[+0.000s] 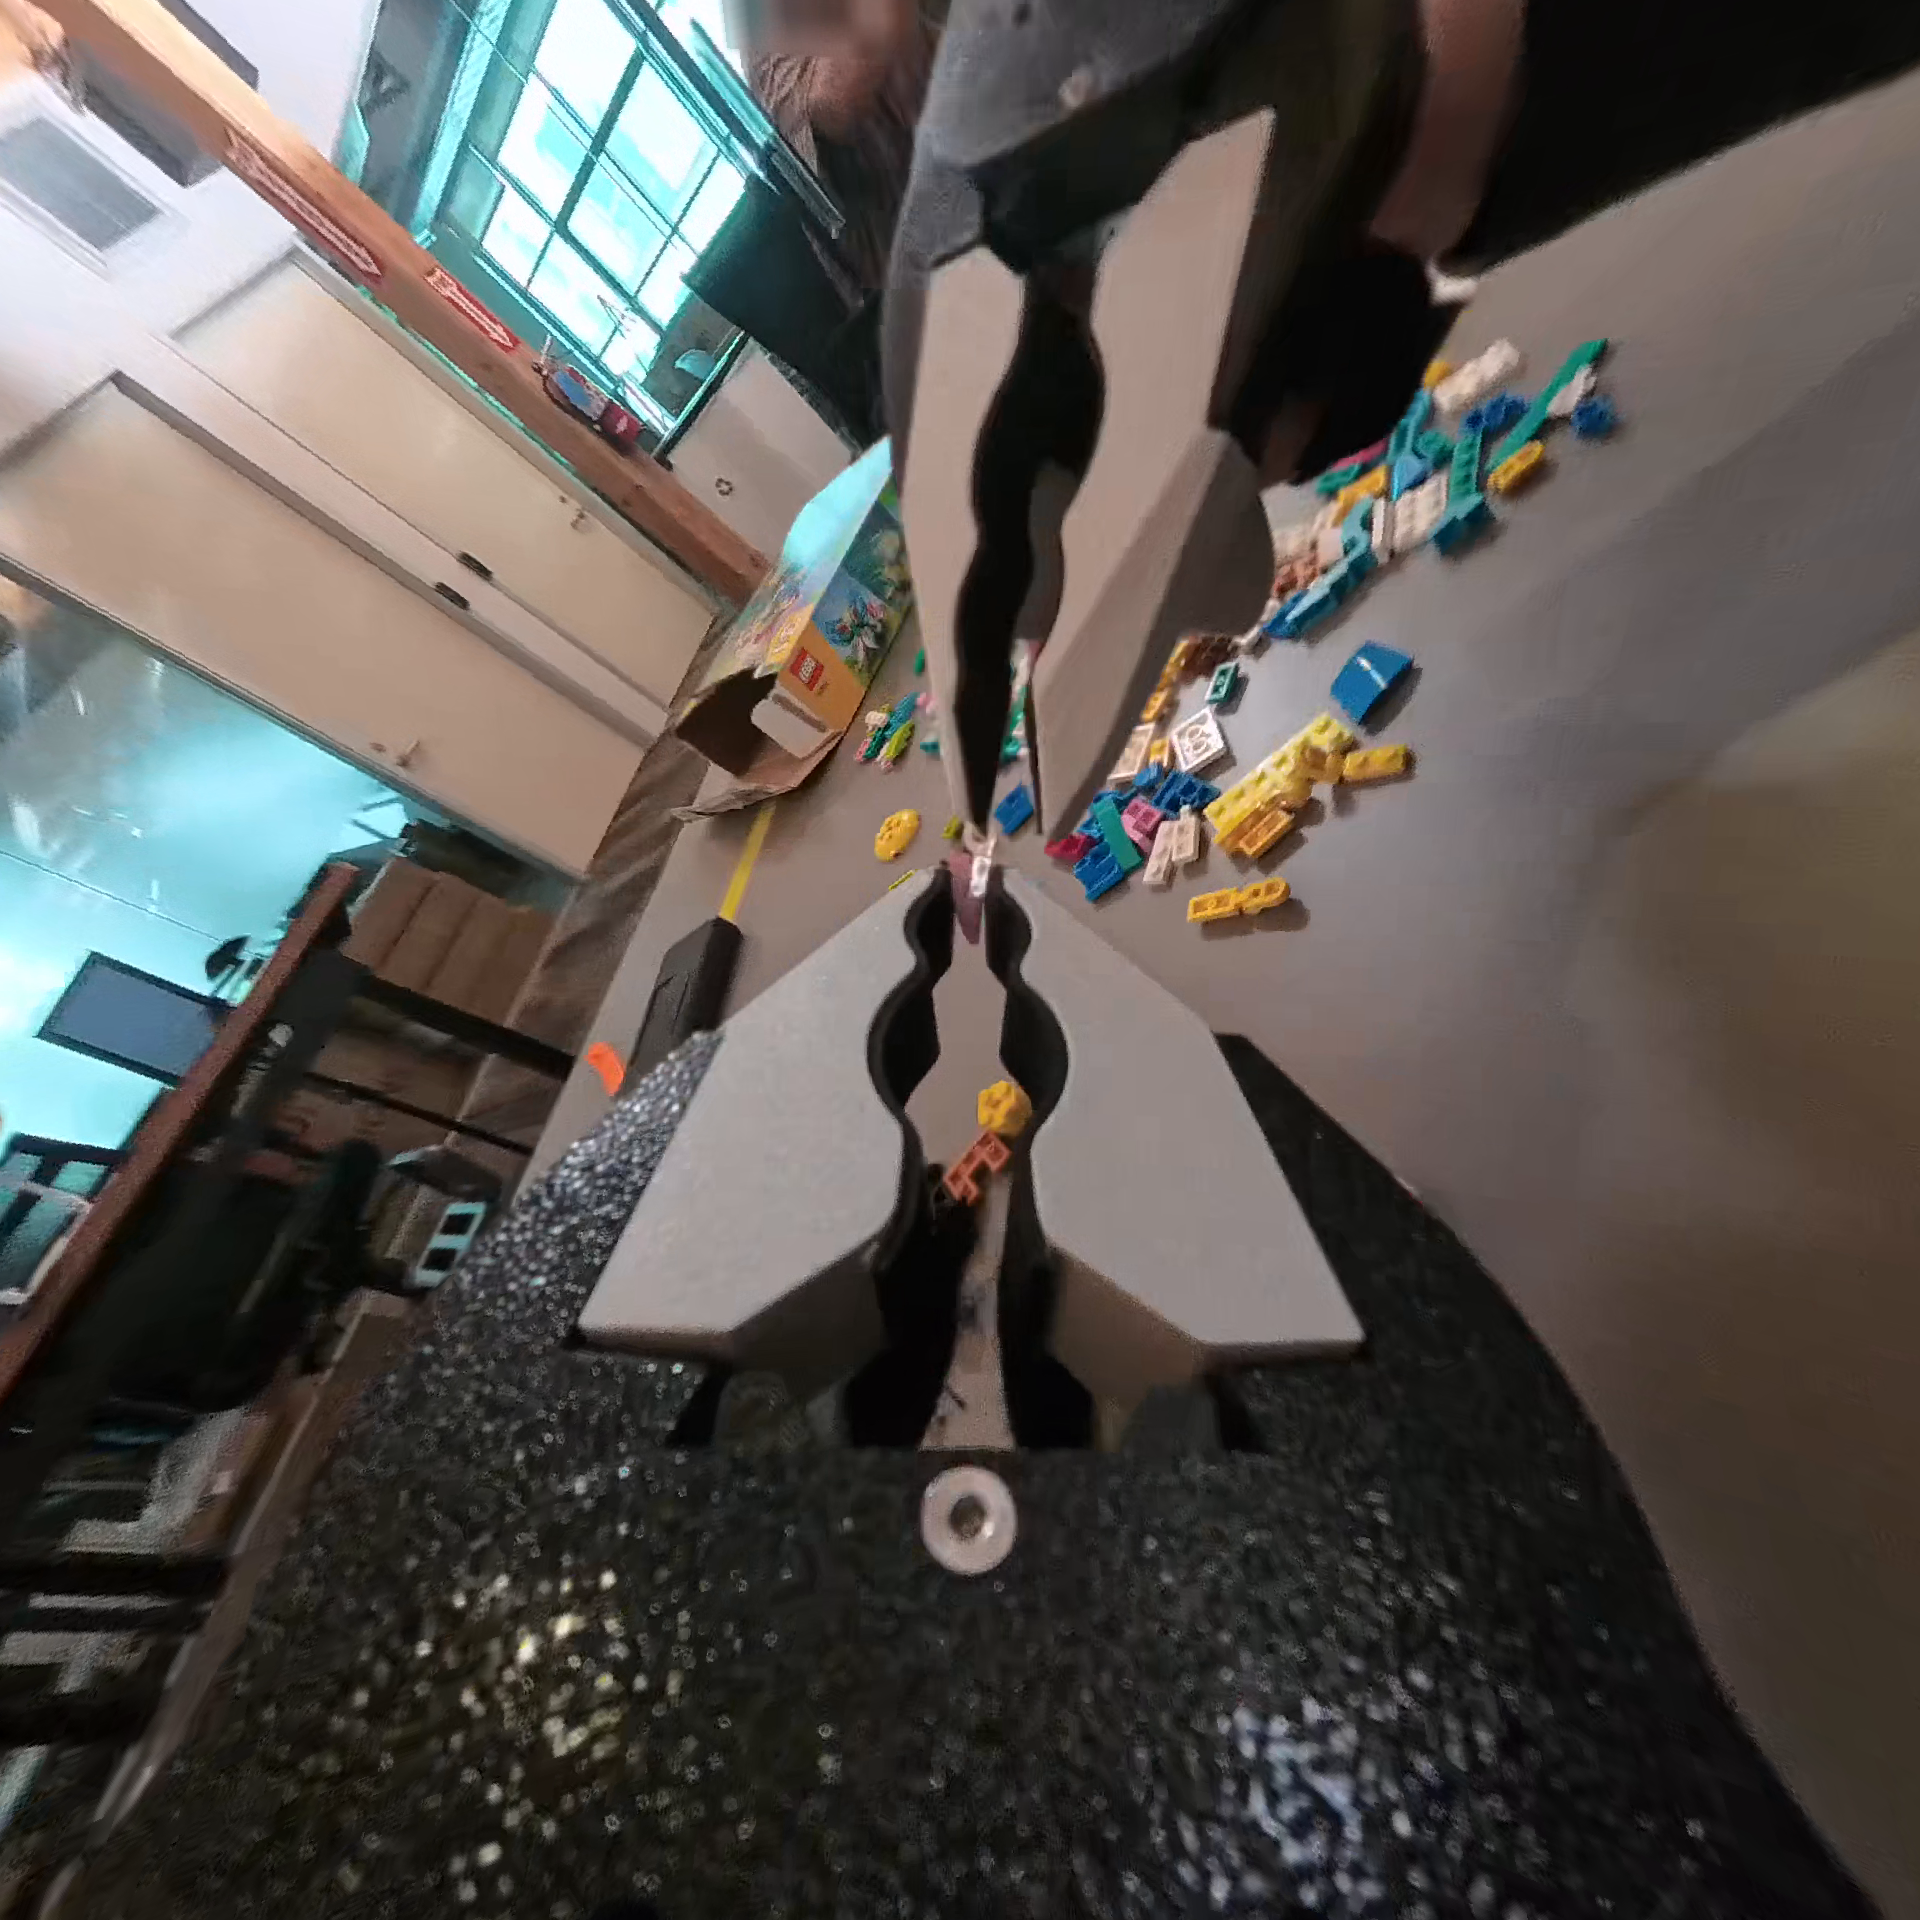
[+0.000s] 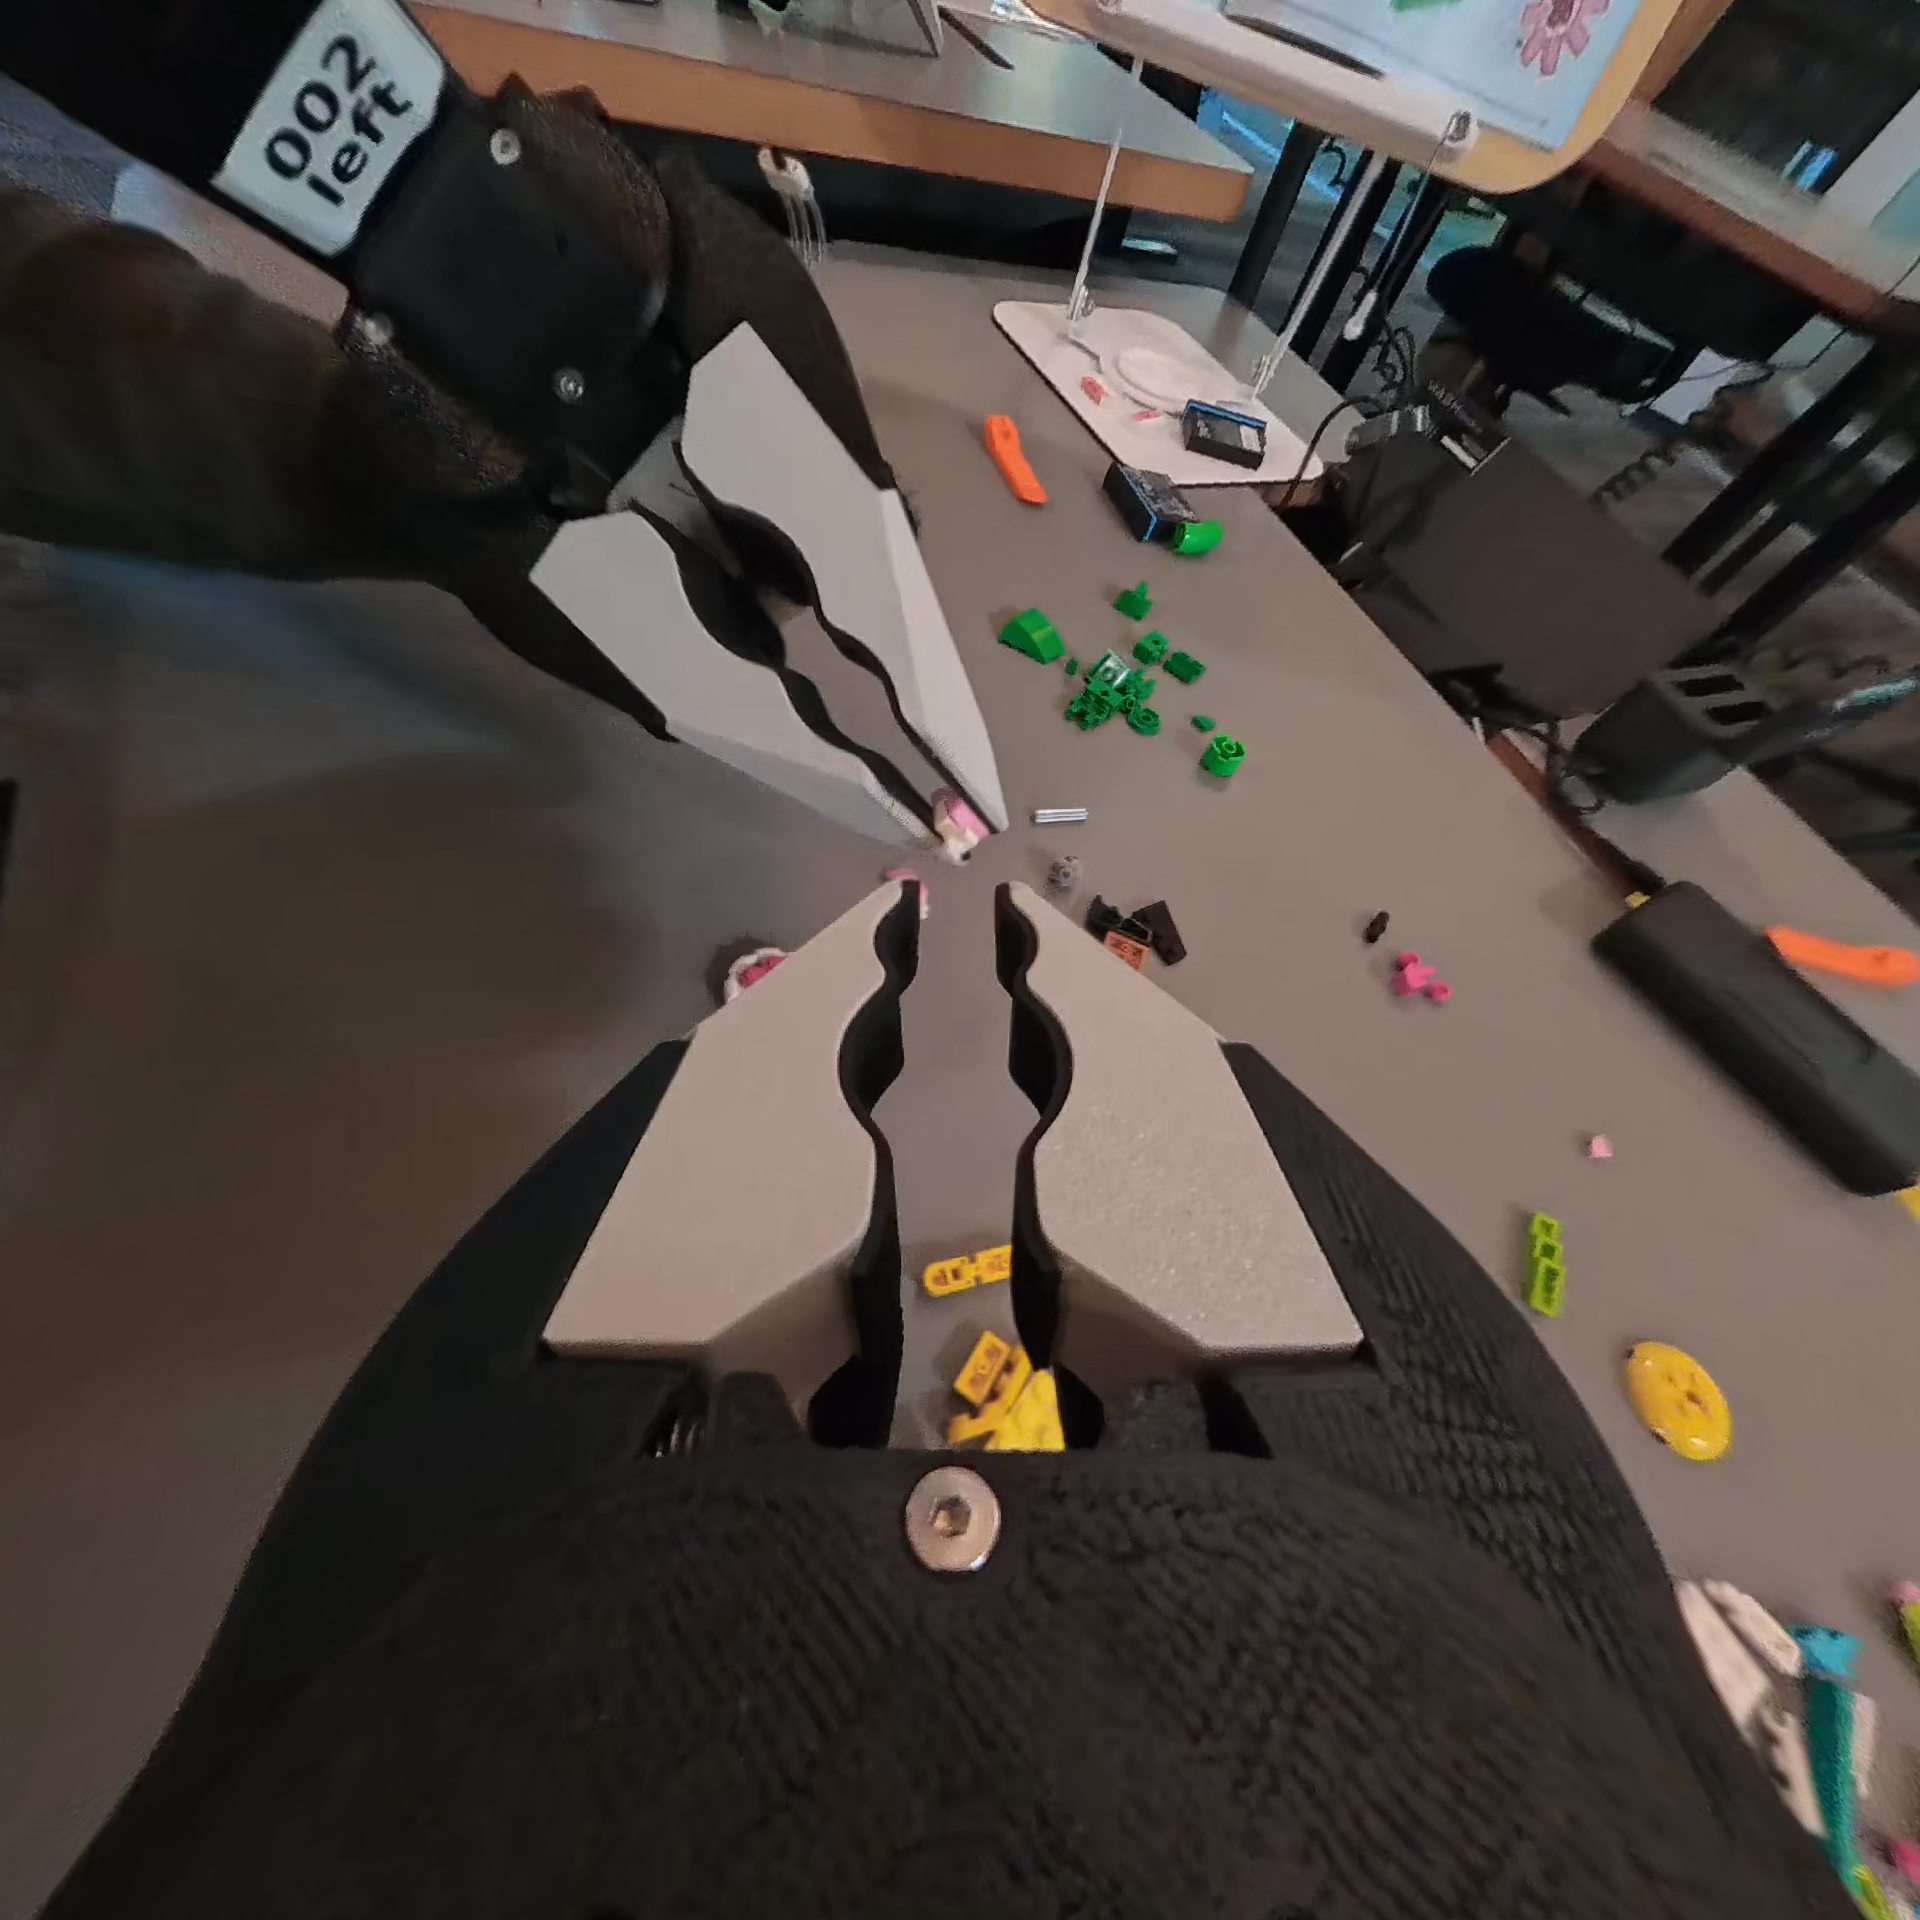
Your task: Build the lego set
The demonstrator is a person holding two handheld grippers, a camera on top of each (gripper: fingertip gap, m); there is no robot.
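Two tongs met tip to tip above the desk (image 2: 1351, 831): left tongs (image 1: 971, 883) clenched on a small pink-and-white piece (image 2: 958, 823), right tongs (image 2: 958, 899) parted, seemingly to receive it.

Lego pieces lie spread out on the grey table (image 2: 1351, 935), and one tiny piece is up in the air.

A small pink and white piece (image 2: 958, 821) sits near the middle of the right wrist view, pinched at the tip of the left gripper (image 2: 961, 826). Green bricks (image 2: 1117, 681) make a little heap in the upper right. In the left wrist view, yellow, blue and white bricks (image 1: 1226, 790) lie loose right of the middle, and the Lego box (image 1: 821, 623) lies open, upper left of the middle.
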